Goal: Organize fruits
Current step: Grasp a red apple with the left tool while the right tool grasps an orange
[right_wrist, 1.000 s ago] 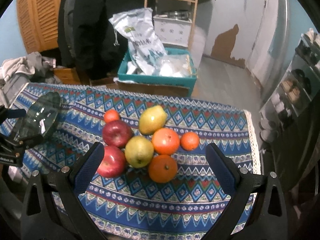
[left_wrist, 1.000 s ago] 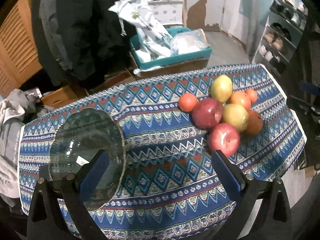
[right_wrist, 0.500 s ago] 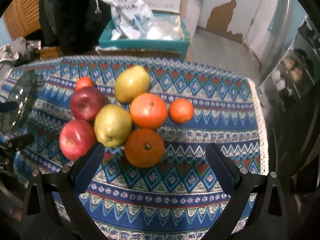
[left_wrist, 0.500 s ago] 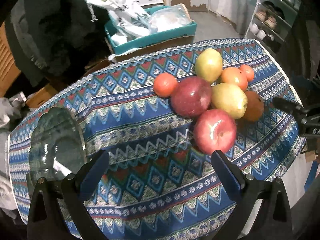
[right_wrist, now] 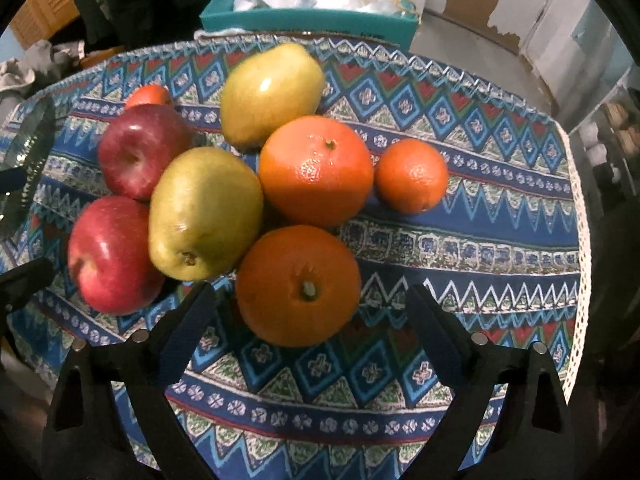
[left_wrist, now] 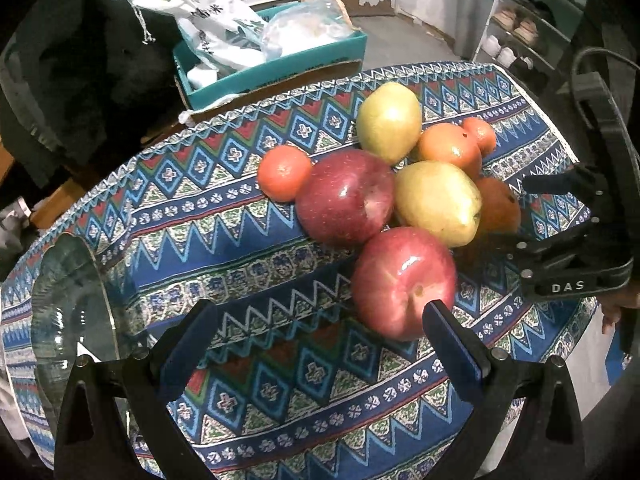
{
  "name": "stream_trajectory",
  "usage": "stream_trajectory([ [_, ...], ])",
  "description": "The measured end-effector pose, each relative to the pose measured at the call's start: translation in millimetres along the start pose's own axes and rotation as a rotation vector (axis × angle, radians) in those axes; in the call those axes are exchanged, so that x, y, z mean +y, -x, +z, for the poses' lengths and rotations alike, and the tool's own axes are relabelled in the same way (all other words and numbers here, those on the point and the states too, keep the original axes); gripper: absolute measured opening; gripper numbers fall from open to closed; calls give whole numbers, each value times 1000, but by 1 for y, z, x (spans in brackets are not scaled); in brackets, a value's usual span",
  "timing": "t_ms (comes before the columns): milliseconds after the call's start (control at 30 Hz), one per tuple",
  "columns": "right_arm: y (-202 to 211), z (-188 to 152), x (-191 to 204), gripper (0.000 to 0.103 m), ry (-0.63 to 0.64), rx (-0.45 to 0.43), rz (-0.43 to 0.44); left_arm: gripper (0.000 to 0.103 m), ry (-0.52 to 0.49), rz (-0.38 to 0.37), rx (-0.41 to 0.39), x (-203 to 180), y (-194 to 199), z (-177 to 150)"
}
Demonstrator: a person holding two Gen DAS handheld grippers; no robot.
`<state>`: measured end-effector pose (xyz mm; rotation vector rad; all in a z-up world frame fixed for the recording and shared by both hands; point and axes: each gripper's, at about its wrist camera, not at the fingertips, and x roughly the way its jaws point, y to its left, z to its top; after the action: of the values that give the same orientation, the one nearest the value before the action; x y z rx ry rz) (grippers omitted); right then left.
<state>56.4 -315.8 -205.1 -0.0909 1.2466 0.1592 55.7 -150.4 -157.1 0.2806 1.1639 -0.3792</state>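
A pile of fruit lies on the patterned tablecloth (left_wrist: pixel 240 248). Two red apples (left_wrist: pixel 404 282) (left_wrist: pixel 346 196), two yellow-green pears (left_wrist: pixel 438 202) (left_wrist: pixel 390 120) and several oranges lie close together. My left gripper (left_wrist: pixel 320 324) is open and empty, its right finger just at the near red apple. My right gripper (right_wrist: pixel 312 308) is open, its fingers on either side of the near orange (right_wrist: pixel 298 284) without touching it. The right gripper also shows at the right edge of the left wrist view (left_wrist: pixel 568 240). A clear glass plate (left_wrist: pixel 68 312) lies at the left end of the table.
A teal box (left_wrist: pixel 280 68) with plastic bags stands on a carton behind the table. A shoe rack (left_wrist: pixel 528 28) stands at the far right. The table's right edge with white lace trim (right_wrist: pixel 580 216) lies to the right of the fruit.
Both grippers have moved closer to the fruit pile. The left one has swung right, away from the glass plate toward the near apple. The right one has come down around the near orange.
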Motion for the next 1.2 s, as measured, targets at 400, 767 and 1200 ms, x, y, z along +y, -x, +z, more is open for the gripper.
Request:
stream_trajectory([
  [400,-17,1,-1,66,-23,18,55,103,-18,-54,31,-22,-18,8],
  [767,14,-18,-30,66,-133,-23,13,103,15,-66,78,-37,-42,10],
  [1200,35,-19,-28,66,-151,-58,16,75,55,-149,93,-39,-61,10],
])
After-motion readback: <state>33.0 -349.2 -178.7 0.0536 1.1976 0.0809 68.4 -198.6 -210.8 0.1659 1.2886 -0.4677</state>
